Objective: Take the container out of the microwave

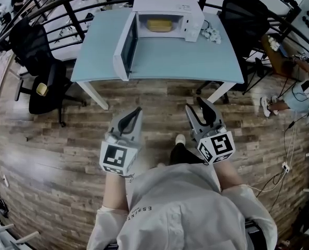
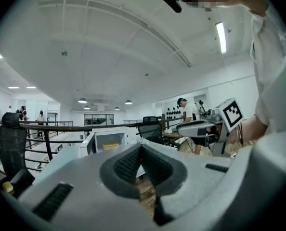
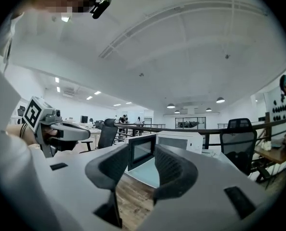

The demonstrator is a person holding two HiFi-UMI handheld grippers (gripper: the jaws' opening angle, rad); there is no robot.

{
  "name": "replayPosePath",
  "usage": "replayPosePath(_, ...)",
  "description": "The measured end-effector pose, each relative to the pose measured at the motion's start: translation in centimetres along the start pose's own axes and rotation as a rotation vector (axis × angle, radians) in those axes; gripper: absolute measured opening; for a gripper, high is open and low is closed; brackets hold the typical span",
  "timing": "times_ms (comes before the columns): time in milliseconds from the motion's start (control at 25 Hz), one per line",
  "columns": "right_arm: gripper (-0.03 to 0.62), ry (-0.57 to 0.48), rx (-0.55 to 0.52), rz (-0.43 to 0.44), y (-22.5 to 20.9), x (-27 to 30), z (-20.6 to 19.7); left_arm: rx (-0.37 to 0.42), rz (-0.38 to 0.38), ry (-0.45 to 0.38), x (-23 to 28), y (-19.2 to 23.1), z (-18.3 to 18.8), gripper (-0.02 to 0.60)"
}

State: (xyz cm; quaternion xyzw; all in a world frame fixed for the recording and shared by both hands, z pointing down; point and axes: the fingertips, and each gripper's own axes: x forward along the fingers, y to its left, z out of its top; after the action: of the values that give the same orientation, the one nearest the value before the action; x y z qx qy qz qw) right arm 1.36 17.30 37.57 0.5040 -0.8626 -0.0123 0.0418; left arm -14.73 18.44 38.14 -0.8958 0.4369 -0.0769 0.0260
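A white microwave (image 1: pixel 167 17) stands at the back of a light blue table (image 1: pixel 196 61), its door (image 1: pixel 124 48) swung open to the left. Inside lies a yellow container (image 1: pixel 159 25), also visible far off in the left gripper view (image 2: pixel 110 146). Both grippers hang over the wooden floor, short of the table's front edge and well apart from the microwave. My left gripper (image 1: pixel 138 110) (image 2: pixel 140 147) is shut with nothing in it. My right gripper (image 1: pixel 198 105) (image 3: pixel 142 160) is open and empty, pointing at the open door (image 3: pixel 142 152).
Black office chairs stand at the table's left (image 1: pixel 40 72) and back right (image 1: pixel 245 20). A dark railing (image 1: pixel 66 4) runs behind the table. A seated person (image 1: pixel 295 95) and cables (image 1: pixel 284 165) are at the right. A small white object (image 1: pixel 211 34) lies beside the microwave.
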Motion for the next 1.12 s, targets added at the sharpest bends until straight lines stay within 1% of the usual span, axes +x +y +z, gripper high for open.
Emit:
replayPosePath(80,0.164,0.008,0.006,0.0,-0.9,0.9,-0.3,0.007,0.007,0.02,0.7,0.5,-0.3,-0.006)
replayPosePath(200,0.163,0.023,-0.015,0.005,-2.3,2.4,-1.1,0.003,0.015,0.038,2.4,1.1,-0.6,-0.006)
replayPosePath(320,0.164,0.039,-0.035,0.031,-3.8,4.2,-2.0,0.0,0.028,0.054,4.6,1.7,-1.1,-0.006)
replayPosePath(480,0.163,0.043,-0.06,0.08,-6.5,7.3,-2.8,-0.005,0.056,0.075,8.7,2.6,-1.6,-0.006)
replayPosePath(640,0.163,0.032,-0.054,0.12,-11.2,11.5,-2.6,0.008,0.073,0.094,14.5,3.8,-0.9,-0.006)
replayPosePath(760,0.163,0.042,-0.035,0.143,-15.4,14.6,-2.6,0.0,0.098,0.111,19.4,4.9,-0.4,-0.006)
replayPosePath(960,0.163,0.039,0.045,0.216,-21.3,19.2,-2.0,0.015,0.116,0.129,26.8,6.3,0.9,-0.006)
replayPosePath(1040,0.163,0.03,0.041,0.231,-23.4,20.8,-1.9,0.021,0.125,0.135,29.4,6.9,1.2,-0.006)
replayPosePath(1120,0.163,0.03,0.015,0.243,-25.2,22.4,-2.1,0.021,0.14,0.138,31.7,7.7,1.3,-0.006)
